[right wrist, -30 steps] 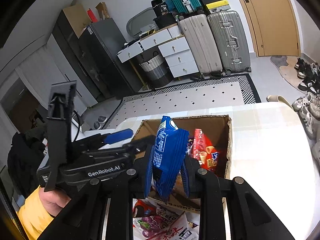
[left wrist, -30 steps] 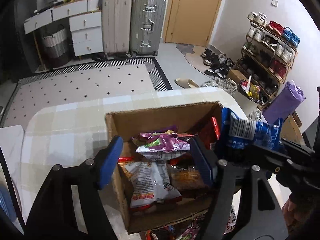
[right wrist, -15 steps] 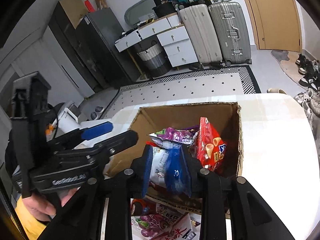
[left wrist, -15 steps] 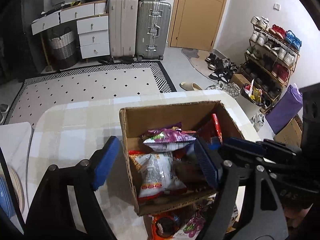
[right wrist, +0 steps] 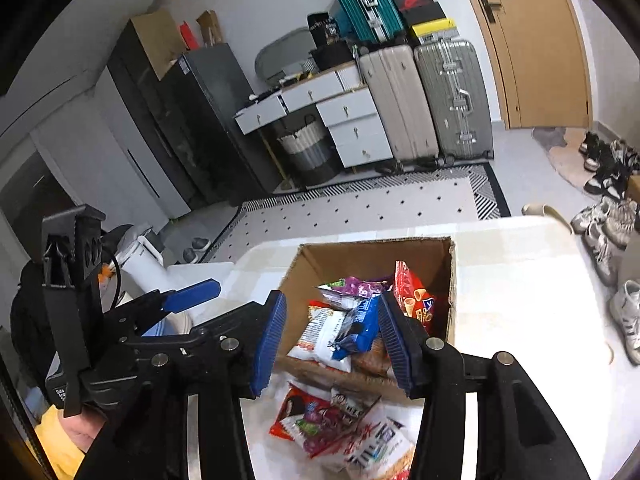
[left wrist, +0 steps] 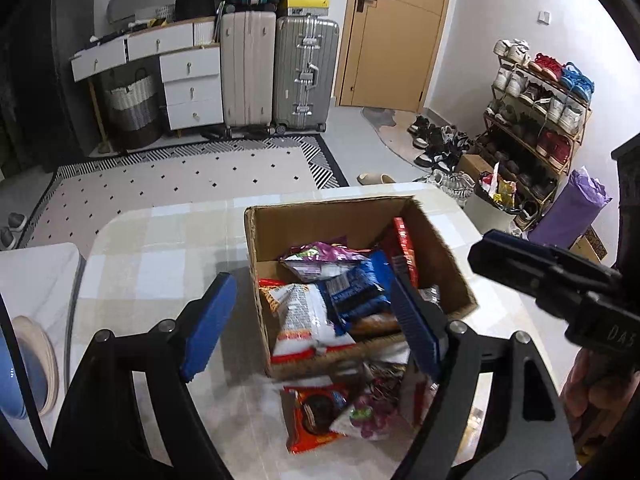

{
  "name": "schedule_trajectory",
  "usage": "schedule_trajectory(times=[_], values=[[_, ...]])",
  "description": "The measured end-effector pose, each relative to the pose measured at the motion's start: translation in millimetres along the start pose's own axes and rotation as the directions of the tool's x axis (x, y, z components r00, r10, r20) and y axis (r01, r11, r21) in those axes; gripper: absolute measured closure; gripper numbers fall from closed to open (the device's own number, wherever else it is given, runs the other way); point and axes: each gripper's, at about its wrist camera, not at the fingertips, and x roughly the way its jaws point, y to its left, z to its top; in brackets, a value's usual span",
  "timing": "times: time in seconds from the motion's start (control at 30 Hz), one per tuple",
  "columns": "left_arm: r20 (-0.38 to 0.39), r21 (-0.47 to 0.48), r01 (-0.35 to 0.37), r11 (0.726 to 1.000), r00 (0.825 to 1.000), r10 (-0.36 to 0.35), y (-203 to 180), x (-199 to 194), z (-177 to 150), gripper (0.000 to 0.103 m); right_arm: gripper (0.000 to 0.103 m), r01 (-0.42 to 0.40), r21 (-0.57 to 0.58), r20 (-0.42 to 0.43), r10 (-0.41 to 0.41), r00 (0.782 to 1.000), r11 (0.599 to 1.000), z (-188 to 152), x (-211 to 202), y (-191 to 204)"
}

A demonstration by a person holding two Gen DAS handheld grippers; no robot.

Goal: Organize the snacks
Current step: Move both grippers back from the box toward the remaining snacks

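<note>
the right hand-held gripper has just been opening and grasps nothing; the blue packet lies loose in the box on the table. the left hand-held gripper, also just widening, is empty. more snacks lie before the box.

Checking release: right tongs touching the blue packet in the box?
Apart. Right wrist view: right tongs open, blue packet lying in the cardboard box, pads clear.
</note>
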Motion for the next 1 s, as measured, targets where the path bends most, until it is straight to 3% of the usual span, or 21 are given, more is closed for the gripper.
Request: schedule_trajectory(times=[0.13,0.27,0.3,0.4,0.47,0.57,0.73,1.0], values=[[0.040,0.004,-0.027,1.000,0.999,0.027,-11.4,-36.8,-4.2,0.023,0.050,-0.001,-0.019,0.036,0.001,0.999,1.000,-3.1,-34.0,13.8],[0.104,0.040,-0.049,0.998,0.994,0.045,-27.3,-83.3,-8.8,0.020,0.021,0.018,-0.045,0.093,-0.014,0.996,0.999,-8.2,-70.9,31.0],[0.128,0.044,-0.057,0.997,0.990,0.051,-32.0,-99.2,-10.9,0.019,0.019,0.024,-0.052,0.110,-0.018,0.994,0.998,-8.9,-79.9,35.3],[0.182,0.033,-0.046,0.998,0.982,0.039,-39.4,-138.6,-15.2,0.011,0.017,0.028,-0.085,0.161,-0.014,0.987,0.996,-13.7,-112.6,51.6],[0.232,0.022,-0.047,0.999,0.972,0.041,-43.7,-165.1,-18.4,0.000,0.013,0.019,-0.096,0.183,-0.001,0.983,0.995,-18.3,-130.6,59.8],[0.306,0.024,-0.076,0.997,0.950,0.065,-52.9,-204.5,-25.5,0.000,0.010,0.005,-0.112,0.221,0.020,0.975,0.994,-29.2,-158.2,74.1],[0.358,-0.007,-0.058,0.998,0.932,0.056,-60.1,-258.7,-43.7,0.000,0.007,0.003,-0.186,0.304,0.054,0.951,0.983,-60.5,-208.1,98.6],[0.425,-0.032,-0.099,0.995,0.899,0.103,-70.3,-328.2,-105.4,0.000,0.002,0.080,-0.276,0.440,0.052,0.896,0.958,-149.7,-261.1,122.0]])
